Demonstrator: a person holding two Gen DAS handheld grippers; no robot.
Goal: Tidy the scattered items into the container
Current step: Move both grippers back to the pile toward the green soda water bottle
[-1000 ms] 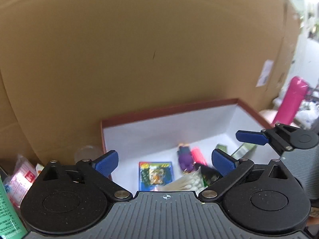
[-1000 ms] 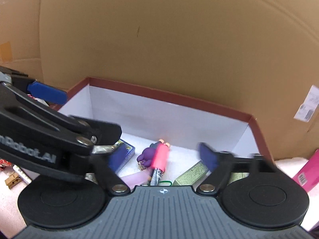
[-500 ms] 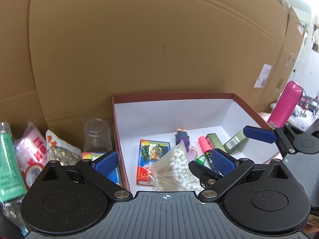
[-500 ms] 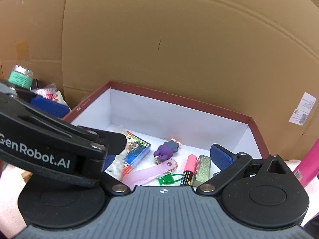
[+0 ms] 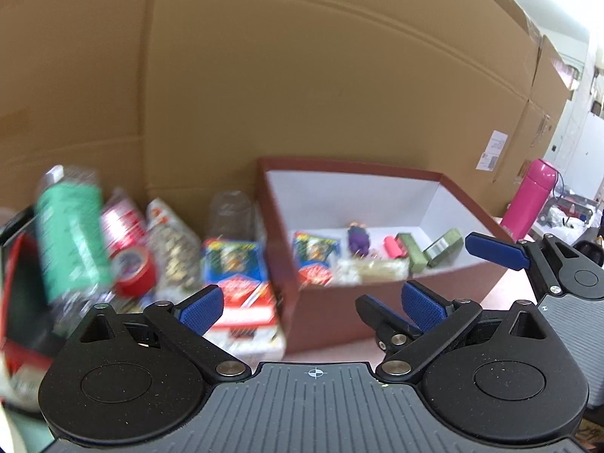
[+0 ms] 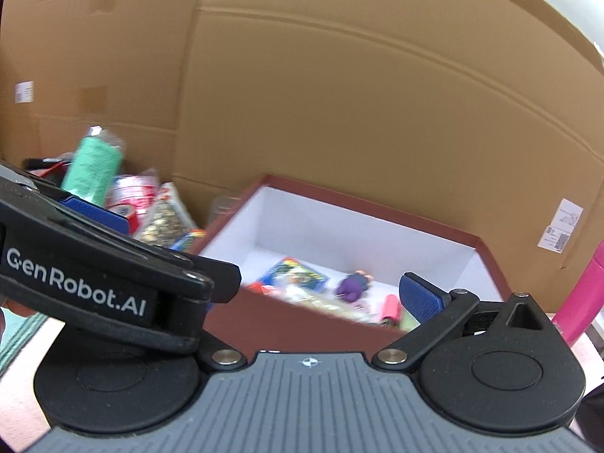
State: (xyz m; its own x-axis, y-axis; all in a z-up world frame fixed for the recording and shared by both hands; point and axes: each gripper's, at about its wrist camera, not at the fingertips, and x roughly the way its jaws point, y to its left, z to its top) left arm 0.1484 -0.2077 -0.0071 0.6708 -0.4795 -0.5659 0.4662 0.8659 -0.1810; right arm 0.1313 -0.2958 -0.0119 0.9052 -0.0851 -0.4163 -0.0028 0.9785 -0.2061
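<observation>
Right now my left hand-held gripper (image 5: 311, 304) hangs over the near side of the brown box (image 5: 396, 298), its blue pads spread apart with nothing between them. My right hand-held gripper (image 6: 321, 294) is also apart, jaws at their widest and empty; in the left wrist view its blue fingers (image 5: 494, 251) show at the right, over the box's near right corner.

Inside the white-lined box lie a blue card pack (image 5: 315, 255), a purple figure (image 5: 358, 239), a pink marker (image 5: 394, 247), two green bars (image 5: 443, 247) and a pale, blurred bundle (image 5: 372, 270) against the near wall.

Outside the box, to its left on the bench, the loose things sit in a blurred heap: a second card pack (image 5: 236, 264) touching the box's left wall, a snack bag (image 5: 173, 249), a roll of red tape (image 5: 134, 270), a clear cup (image 5: 232, 209) behind the pack, and a green-labelled bottle (image 5: 71, 234) standing tilted at the far left. A pink flask (image 5: 532, 198) stands well apart, beyond the box's right side. A big cardboard sheet (image 5: 302, 75) closes off the back.
</observation>
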